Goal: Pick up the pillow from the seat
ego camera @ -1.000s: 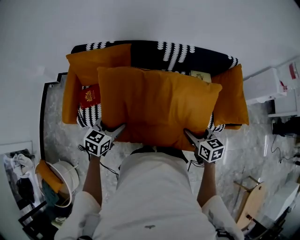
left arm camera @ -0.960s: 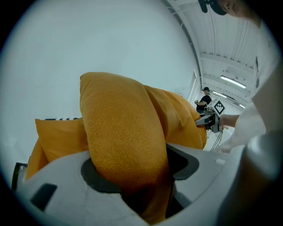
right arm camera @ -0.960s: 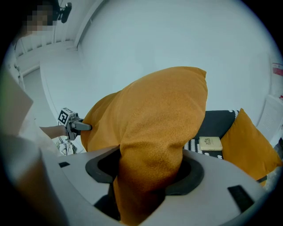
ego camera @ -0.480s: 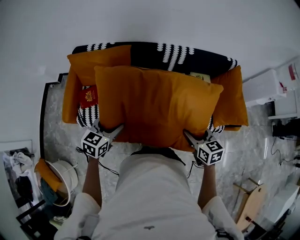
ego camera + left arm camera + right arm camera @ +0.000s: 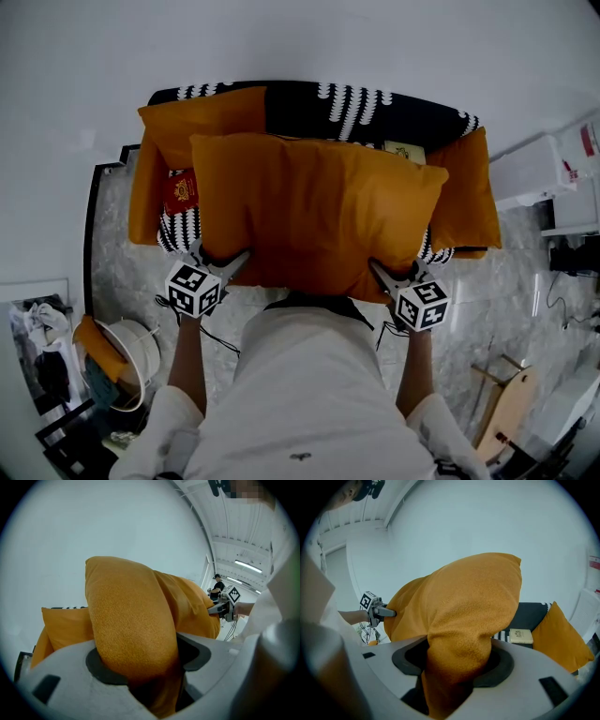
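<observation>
Above the sofa seat (image 5: 361, 108), the big orange pillow (image 5: 314, 211) hangs in the air between two tools. The left tool (image 5: 228, 264) is clamped on its near left corner and the right tool (image 5: 382, 274) on its near right corner. So the pick-up looks nearly done to me; at most, it needs carrying clear. I count one held pillow, at least two other orange cushions, a left cushion (image 5: 202, 122) and a right cushion (image 5: 469, 192), one red booklet (image 5: 180, 192) and one pale book (image 5: 404, 151).

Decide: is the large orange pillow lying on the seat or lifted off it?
Lifted. The left gripper and right gripper each clamp a corner of the pillow, which rides above the seat.
</observation>
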A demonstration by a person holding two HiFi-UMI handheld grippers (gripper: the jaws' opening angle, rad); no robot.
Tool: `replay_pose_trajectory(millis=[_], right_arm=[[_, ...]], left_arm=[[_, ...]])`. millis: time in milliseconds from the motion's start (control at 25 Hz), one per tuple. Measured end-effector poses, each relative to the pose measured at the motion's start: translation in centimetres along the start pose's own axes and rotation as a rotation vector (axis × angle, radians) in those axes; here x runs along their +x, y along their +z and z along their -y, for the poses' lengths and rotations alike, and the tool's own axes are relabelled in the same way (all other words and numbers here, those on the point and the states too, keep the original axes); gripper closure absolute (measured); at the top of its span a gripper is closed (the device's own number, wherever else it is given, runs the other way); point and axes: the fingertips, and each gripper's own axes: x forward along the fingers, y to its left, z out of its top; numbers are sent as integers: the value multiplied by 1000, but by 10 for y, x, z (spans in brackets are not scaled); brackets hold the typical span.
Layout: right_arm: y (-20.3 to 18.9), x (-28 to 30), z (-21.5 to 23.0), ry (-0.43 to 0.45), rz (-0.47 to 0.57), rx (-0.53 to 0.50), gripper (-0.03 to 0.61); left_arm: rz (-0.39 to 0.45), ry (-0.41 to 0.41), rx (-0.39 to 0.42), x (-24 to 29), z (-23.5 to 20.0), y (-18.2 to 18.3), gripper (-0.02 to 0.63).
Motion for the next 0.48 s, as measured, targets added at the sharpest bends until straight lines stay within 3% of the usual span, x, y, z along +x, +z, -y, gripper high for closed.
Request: replay_pose_trajectory(millis=[480], right_arm=[[-2, -8, 6, -13, 10, 1, 316]], left_arm=[[-1, 3, 9, 3, 10, 3, 318]])
